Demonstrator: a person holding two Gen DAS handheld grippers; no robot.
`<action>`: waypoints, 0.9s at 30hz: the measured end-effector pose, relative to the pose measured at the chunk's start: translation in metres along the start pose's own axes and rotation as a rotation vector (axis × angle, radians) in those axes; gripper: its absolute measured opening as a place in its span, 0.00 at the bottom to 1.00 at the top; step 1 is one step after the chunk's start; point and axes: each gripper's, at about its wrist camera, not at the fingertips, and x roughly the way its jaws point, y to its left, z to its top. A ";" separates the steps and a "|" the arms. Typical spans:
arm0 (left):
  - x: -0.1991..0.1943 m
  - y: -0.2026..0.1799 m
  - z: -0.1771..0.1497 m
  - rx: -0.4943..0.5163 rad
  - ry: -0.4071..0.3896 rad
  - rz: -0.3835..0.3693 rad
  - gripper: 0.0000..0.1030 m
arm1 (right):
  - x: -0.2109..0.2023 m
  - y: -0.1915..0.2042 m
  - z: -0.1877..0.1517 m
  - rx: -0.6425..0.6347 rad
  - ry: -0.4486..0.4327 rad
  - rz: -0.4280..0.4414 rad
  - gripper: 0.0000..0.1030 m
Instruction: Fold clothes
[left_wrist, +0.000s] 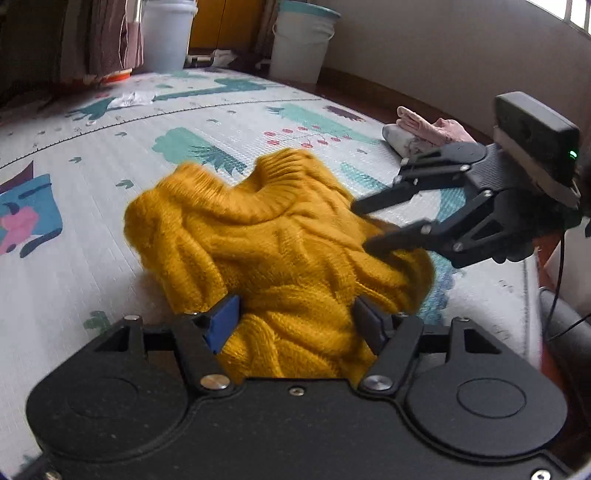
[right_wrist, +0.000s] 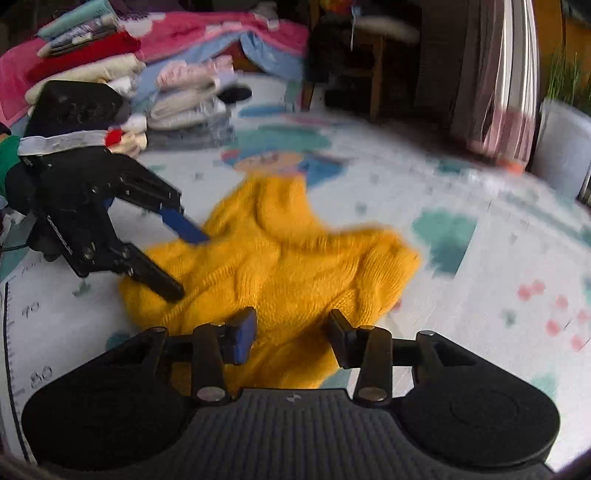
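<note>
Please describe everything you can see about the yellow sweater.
The mustard-yellow sweater is a thick cable-knit with a ribbed collar. It lies crumpled, not yet folded, on the patterned play mat. The left tool and the right tool are both open, each with its fingers on either side of bunched knit; whether the fingers touch the knit is unclear. Its edges are blurred.
</note>
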 end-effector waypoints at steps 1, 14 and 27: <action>-0.012 -0.001 0.003 0.001 -0.043 0.007 0.66 | -0.002 0.000 0.003 -0.003 -0.013 -0.011 0.47; 0.029 0.040 0.025 0.122 -0.045 0.020 0.79 | 0.038 -0.043 0.027 0.031 0.025 0.006 0.57; 0.005 0.039 0.025 0.059 -0.113 0.014 0.83 | 0.012 -0.046 0.032 0.067 -0.040 -0.003 0.57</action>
